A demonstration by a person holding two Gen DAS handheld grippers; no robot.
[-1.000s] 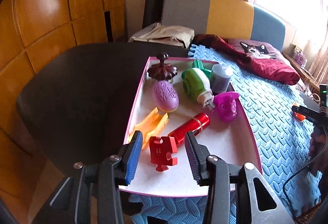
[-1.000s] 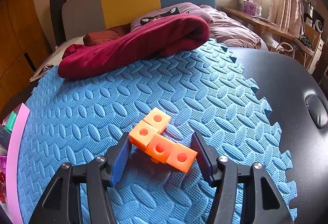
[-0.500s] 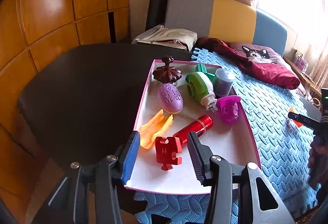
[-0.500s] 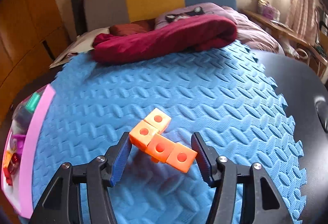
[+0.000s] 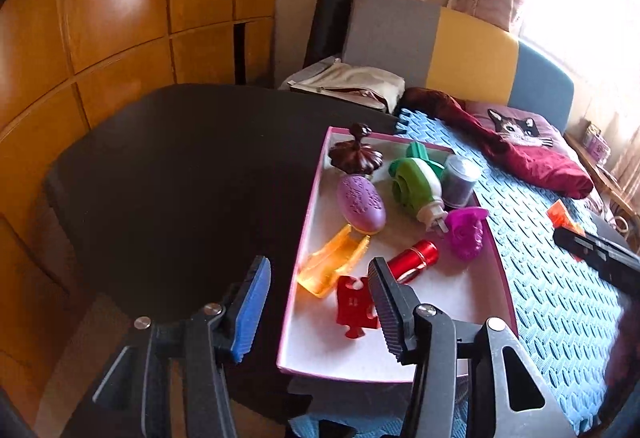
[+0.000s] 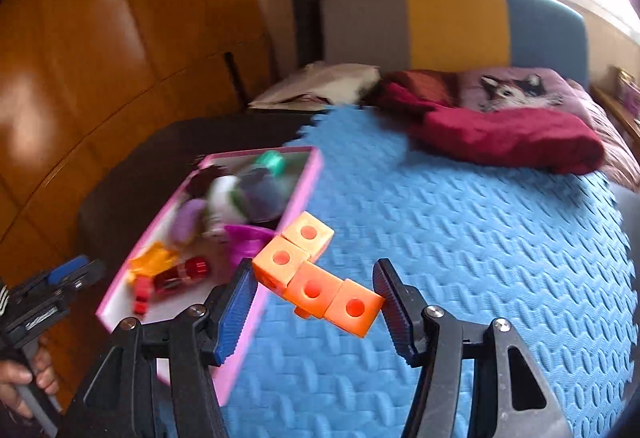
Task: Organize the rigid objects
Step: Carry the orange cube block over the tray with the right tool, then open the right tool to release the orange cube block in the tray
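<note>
At ten o'clock from right gripper – pink tray. Gripper squeezes orange cube block, long side across jaws. Left gripper opening – holds nothing.

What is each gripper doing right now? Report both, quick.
Left gripper: jaws opening, nothing held.
Right gripper: closed on the orange cube block, carried in the air.

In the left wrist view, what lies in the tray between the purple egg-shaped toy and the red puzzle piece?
A translucent orange plastic piece lies between the purple egg-shaped toy and the red puzzle piece, on the pink-rimmed tray; the left wrist view shows it.
</note>
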